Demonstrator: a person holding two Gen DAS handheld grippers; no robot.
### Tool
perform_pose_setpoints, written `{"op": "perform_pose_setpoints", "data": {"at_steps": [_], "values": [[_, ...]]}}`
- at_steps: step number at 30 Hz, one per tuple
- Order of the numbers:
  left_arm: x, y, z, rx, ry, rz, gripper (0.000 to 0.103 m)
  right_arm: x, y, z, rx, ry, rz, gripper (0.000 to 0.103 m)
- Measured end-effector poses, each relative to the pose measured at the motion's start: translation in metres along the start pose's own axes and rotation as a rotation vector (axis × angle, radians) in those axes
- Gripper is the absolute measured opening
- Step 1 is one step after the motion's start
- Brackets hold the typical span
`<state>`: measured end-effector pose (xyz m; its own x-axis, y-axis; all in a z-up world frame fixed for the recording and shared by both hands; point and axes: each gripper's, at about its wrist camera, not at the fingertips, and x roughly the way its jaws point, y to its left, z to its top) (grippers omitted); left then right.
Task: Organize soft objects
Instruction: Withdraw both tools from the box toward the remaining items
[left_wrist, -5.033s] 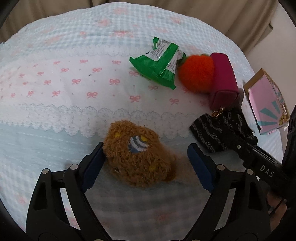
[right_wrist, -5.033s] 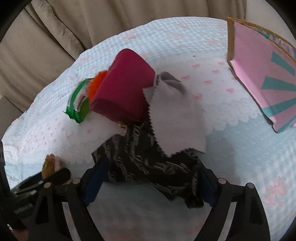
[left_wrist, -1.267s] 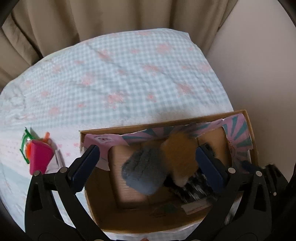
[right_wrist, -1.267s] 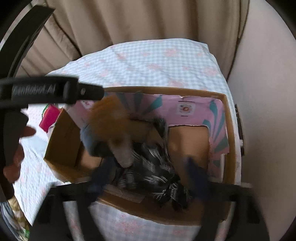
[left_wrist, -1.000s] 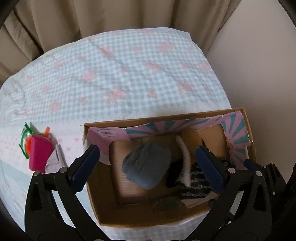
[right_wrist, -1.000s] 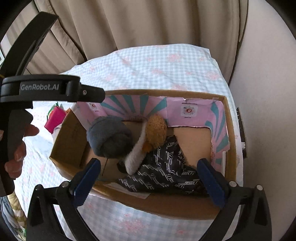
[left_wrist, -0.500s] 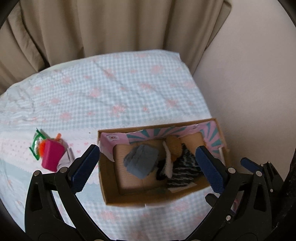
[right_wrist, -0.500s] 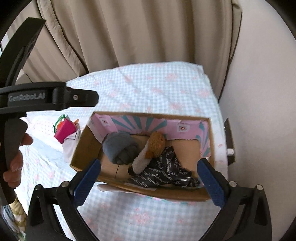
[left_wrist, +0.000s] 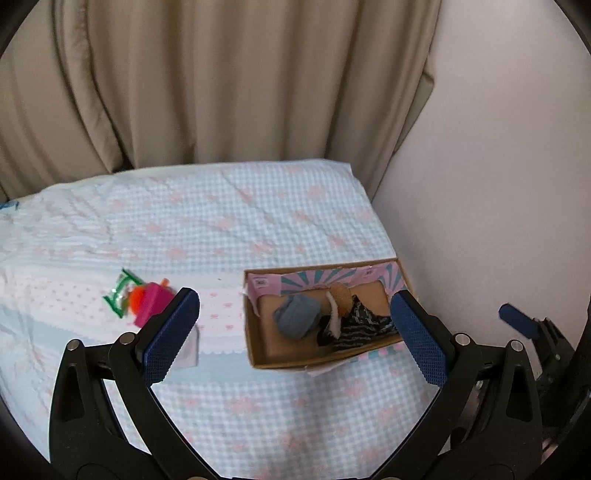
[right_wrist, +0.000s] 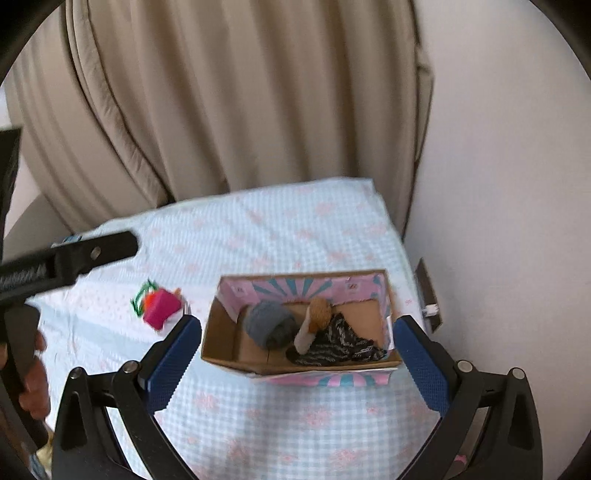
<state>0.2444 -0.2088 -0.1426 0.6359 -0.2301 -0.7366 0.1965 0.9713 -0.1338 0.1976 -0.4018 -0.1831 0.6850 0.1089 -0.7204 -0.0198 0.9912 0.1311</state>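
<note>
Bed (left_wrist: 221, 229) with checked cover spans your view. Cardboard box (left_wrist: 251, 343) sits near its right edge, holding grey plush (left_wrist: 297, 319), brown toy (left_wrist: 340, 293), black patterned cloth (left_wrist: 360, 325). Pink pouch (left_wrist: 151, 306) lies left, well apart from box. Your left gripper (left_wrist: 295, 343) and right gripper (right_wrist: 297, 354) both high above, jaws spread wide, nothing gripped.

So the left gripper (left_wrist: 295, 332) is hanging wide open high over the checked blue bed cover (left_wrist: 221, 229), with the open cardboard box (left_wrist: 255, 347) holding a grey fuzzy ball (left_wrist: 295, 321), brown plush toy (left_wrist: 340, 293) and black patterned cloth (left_wrist: 360, 323), while a magenta pouch (left_wrist: 149, 308) lies off left.
</note>
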Motion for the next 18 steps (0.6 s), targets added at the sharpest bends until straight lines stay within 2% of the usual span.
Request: {"op": "perform_pose_setpoints", "data": {"at_steps": [8,12,18], "values": [[-0.079,0.043,-0.027,-0.017,-0.100,0.008,0.103,-0.050,0.039,-0.003,0.004,-0.071,-0.056,0.103],[-0.104,0.070,-0.038,-0.044,-0.117,0.007,0.103,-0.068,0.063,-0.009,-0.017,-0.085,-0.088,0.103],[-0.139,0.122,-0.058,-0.060,-0.139,0.002,0.103,-0.083,0.115,-0.019,-0.027,-0.092,-0.088,0.103]]}}
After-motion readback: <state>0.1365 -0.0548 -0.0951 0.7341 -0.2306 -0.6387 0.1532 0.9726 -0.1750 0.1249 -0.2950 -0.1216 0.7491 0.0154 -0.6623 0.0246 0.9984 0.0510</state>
